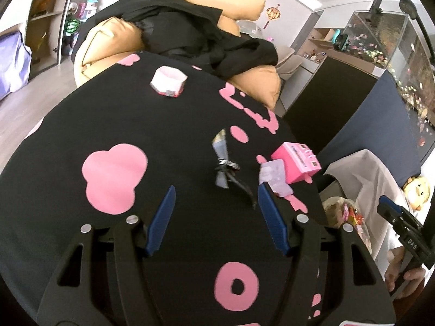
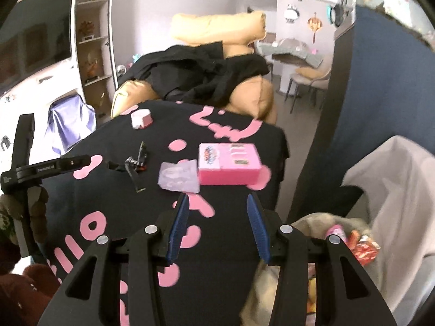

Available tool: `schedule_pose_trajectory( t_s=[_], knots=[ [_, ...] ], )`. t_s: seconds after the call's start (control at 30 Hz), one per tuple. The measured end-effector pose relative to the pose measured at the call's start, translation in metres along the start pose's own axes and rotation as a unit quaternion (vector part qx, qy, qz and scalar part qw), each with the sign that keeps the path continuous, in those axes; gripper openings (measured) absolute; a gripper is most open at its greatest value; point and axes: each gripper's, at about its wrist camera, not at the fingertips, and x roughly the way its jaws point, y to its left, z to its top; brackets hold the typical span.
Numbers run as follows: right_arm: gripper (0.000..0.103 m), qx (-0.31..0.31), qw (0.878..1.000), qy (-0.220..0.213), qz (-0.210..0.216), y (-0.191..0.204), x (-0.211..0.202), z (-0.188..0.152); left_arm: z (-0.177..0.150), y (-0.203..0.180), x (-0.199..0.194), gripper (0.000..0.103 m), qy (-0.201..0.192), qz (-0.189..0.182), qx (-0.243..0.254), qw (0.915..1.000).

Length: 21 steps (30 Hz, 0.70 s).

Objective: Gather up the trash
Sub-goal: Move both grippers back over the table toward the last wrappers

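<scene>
black cloth with pink blobs and letters [image 1: 114,174] covers the table, and it looks soft, so small things sit a bit sunk in it. behind it is a tan sofa [image 2: 217,24] with black clothes [image 2: 206,76] heaped on top. shelves stand at the back wall, and a glass tank full of little bits [image 1: 380,40] sits off to one side.

four bits of trash lie on the cloth. the twisted dark wrapper [image 1: 224,167] is just ahead of the left gripper [image 1: 214,209]. it looks thin, light and crinkly, so i think it will squash flat when pinched. the best place to take it is the knotted middle, where it is thickest. the clear floppy packet [image 2: 179,176] lies touching the pink box [image 2: 229,164]. the packet looks slippery and limp, so grab it by its near edge. the box looks like stiff card, light and probably empty, and a hard squeeze could crush it. take it across its short sides. the little white and pink cup [image 1: 168,81] sits well apart at the far end, near the sofa.

the left gripper's jaws are spread with nothing between them. the right gripper [image 2: 217,222] is also spread and holds nothing, and its tips hang near the packet.

beside the table is a bin with a pale bag [image 2: 394,190], and bright wrappers already lie in it. that is where the trash should go.
</scene>
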Motion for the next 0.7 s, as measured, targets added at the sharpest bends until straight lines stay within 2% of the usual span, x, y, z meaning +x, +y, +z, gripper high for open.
schedule_pose_trajectory(
  t_s=[0.17,0.4,0.5,0.7],
  knots=[
    [0.042,0.001,1.000,0.028,-0.007,0.010,0.027,-0.007,-0.001,0.000,0.013,0.060,0.017,0.002,0.013,0.9998],
    [0.042,0.013,0.998,0.060,0.018,0.014,0.058,-0.022,0.014,-0.029,0.048,0.060,0.038,0.024,0.114,0.9925],
    [0.042,0.023,0.997,0.064,0.032,0.014,0.072,-0.024,0.021,-0.040,0.067,0.060,0.058,0.025,0.140,0.9882],
    [0.042,0.049,0.992,0.093,0.065,0.011,0.112,-0.021,0.029,-0.046,0.103,0.060,0.096,0.030,0.145,0.9843]
  ],
)
